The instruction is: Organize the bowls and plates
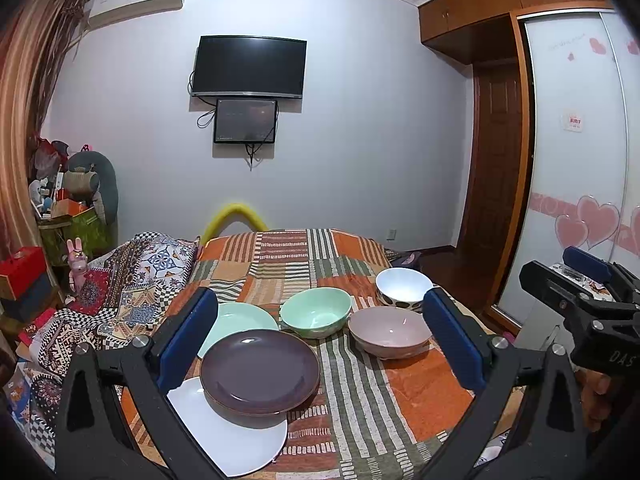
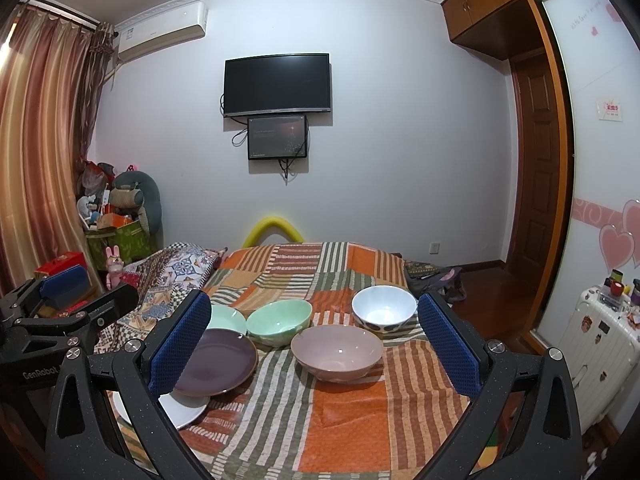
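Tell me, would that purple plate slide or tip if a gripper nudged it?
Probably both. The purple plate overlaps the white plate rather than lying flat on the cloth, so it may rock or skid. Its surface looks glossy, likely slippery, and it seems rigid and breakable.

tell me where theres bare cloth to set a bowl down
Bare cloth lies in front of the pink bowl toward the near edge, and behind the green bowl and white bowl toward the far edge. The left side is crowded: the purple plate overlaps the white plate and green plate.
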Demonstrator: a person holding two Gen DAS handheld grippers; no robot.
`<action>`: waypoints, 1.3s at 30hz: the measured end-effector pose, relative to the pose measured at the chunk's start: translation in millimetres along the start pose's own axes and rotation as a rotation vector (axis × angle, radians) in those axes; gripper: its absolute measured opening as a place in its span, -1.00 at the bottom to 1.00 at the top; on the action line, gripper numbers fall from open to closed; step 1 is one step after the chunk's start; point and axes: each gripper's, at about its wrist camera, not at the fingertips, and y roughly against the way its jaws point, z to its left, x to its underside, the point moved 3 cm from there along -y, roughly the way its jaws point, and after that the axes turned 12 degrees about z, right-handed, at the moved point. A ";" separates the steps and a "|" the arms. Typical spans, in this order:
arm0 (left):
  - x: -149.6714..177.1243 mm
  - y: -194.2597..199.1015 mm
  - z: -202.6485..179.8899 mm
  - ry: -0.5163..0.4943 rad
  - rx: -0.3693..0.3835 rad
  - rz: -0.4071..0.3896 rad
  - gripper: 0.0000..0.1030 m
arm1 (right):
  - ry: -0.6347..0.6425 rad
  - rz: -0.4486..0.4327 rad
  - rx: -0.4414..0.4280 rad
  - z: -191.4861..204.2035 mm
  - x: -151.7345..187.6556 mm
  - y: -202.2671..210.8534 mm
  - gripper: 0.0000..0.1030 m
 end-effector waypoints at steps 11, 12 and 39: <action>-2.8 -6.2 -0.9 -0.009 0.008 0.003 1.00 | -0.006 0.009 -0.024 -1.3 1.7 -8.3 1.00; -2.6 -7.9 -0.2 -0.006 0.005 0.005 1.00 | -0.005 0.010 -0.030 -0.4 2.0 -9.6 1.00; 29.0 -114.7 124.4 0.116 -0.114 0.252 0.62 | 0.058 0.277 -0.108 34.6 23.5 -124.3 0.36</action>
